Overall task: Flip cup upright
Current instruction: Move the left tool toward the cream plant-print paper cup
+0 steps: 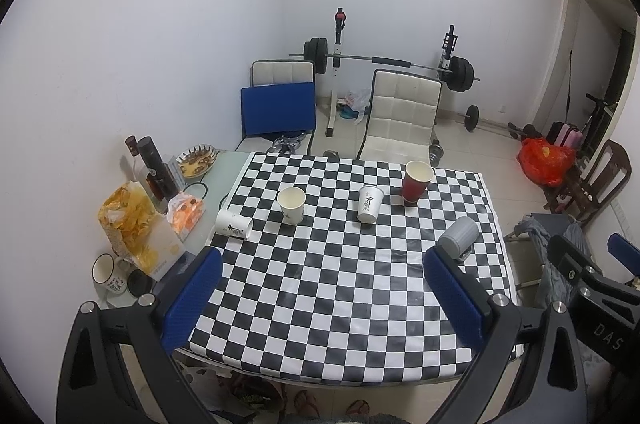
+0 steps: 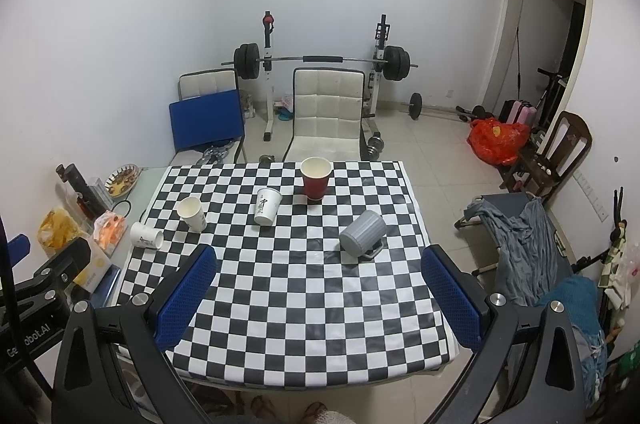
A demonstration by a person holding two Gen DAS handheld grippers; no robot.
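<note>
- Grippers first: the left gripper point(image 1: 320, 296) and the right gripper point(image 2: 318, 294) both hang over the near edge of the table, blue-padded jaws spread wide with nothing between them.
- Neither tool touches any cup; both sit well back from the row of cups, so I'd judge the task is at its very start, in the approach.
- Beneath them lies the black-and-white checkered tablecloth point(image 2: 296, 304), bare on its near half.
- On the right side rests the grey ribbed plastic mug with a handle point(image 2: 362, 234), tipped over and leaning on that handle, mouth facing near-left and base raised toward the far right. It is closest to the right gripper.
- At the left edge of the cloth a white paper cup with dark lettering point(image 2: 146, 235) lies on its side, mouth to the right. It is closest to the left gripper.
- Farther back stand three upright cups: a plain cream paper cup point(image 2: 192, 213), a white printed paper cup point(image 2: 267, 210) and a red paper cup point(image 2: 316, 178).
- Next move, as I read it: bring the nearer gripper forward and down around a fallen cup's body, close gently, then rotate the wrist to stand it on its base.
- The paper cup would crush under a firm squeeze; the mug's handle may catch a finger.
</note>
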